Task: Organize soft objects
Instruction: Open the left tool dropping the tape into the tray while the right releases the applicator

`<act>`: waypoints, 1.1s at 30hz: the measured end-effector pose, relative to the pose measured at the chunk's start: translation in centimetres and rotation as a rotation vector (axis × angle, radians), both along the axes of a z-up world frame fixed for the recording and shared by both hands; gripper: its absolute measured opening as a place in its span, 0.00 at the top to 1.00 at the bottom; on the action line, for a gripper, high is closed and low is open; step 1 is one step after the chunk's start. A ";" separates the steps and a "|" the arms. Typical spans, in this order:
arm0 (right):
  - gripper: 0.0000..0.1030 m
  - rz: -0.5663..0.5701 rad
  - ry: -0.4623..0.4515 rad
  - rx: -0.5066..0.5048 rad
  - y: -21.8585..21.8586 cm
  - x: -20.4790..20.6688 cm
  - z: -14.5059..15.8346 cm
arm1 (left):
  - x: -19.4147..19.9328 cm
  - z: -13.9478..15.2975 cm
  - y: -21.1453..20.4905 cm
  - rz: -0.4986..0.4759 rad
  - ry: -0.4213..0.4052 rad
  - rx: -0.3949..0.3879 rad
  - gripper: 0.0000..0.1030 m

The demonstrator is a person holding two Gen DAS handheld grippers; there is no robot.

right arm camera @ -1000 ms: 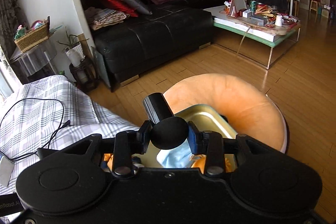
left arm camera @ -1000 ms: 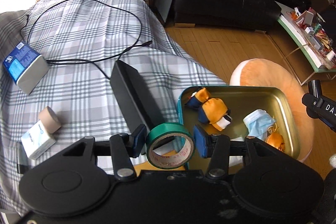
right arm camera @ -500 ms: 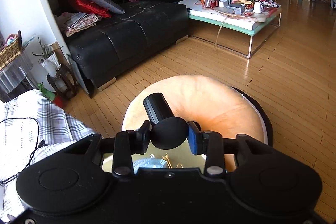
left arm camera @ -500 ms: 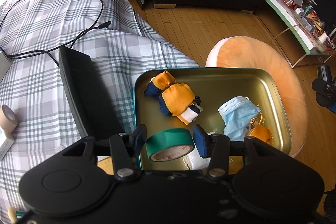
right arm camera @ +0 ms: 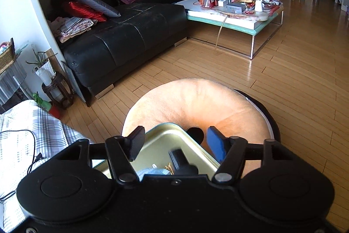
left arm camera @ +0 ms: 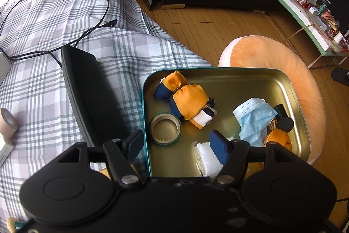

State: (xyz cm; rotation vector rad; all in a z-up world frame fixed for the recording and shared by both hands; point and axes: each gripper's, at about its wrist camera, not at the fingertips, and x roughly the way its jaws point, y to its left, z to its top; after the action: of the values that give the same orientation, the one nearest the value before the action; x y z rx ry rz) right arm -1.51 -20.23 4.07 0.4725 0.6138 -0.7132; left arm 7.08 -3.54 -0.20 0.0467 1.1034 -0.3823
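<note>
Green tape [left arm camera: 165, 129] lies flat in the tin [left arm camera: 302, 102]; left claw [left arm camera: 177, 144] and right claw [right arm camera: 175, 143] both wide, empty; lift straight clear.

A: From your left wrist view, how much of the white plastic-wrapped packet [left arm camera: 208, 157] in the gold metal tin with the teal rim [left arm camera: 218, 68] can you see?

B: Only part. The left tool [left arm camera: 177, 146] covers its near end with its blue-padded right finger [left arm camera: 219, 149], and the tin's near wall sits under the tool's body.

A: And the small orange cloth pouch [left arm camera: 278, 138]?

B: Its lower part goes behind the tool, its top under the pale blue face mask [left arm camera: 254, 118].

A: On your right wrist view?

B: The black cylindrical object [right arm camera: 181, 162] in the tin is blurred. The mask is a sliver above the right tool [right arm camera: 175, 142].

A: The beige tape roll [left arm camera: 7, 125]?

B: Cut off by the left edge.
</note>
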 end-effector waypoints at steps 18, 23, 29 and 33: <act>0.39 0.046 0.020 -0.017 0.9 0.5 -0.1 | -1.8 0.1 0.8 -0.001 -0.029 0.007 0.28; 0.36 0.061 0.025 -0.023 1.1 0.6 -0.2 | -2.9 0.5 1.8 0.002 -0.037 0.006 0.26; 0.33 0.094 0.020 -0.052 1.7 0.8 -0.2 | -4.1 1.3 4.2 0.025 -0.051 0.004 0.26; 0.29 0.108 0.003 -0.067 2.4 0.6 -0.1 | -5.0 1.9 6.4 0.050 -0.071 0.014 0.25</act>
State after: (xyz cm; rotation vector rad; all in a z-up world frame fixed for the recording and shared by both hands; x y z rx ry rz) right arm -0.88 -17.85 3.99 0.3736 0.6114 -0.6301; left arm 2.12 2.85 1.70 0.0445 1.0351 -0.3255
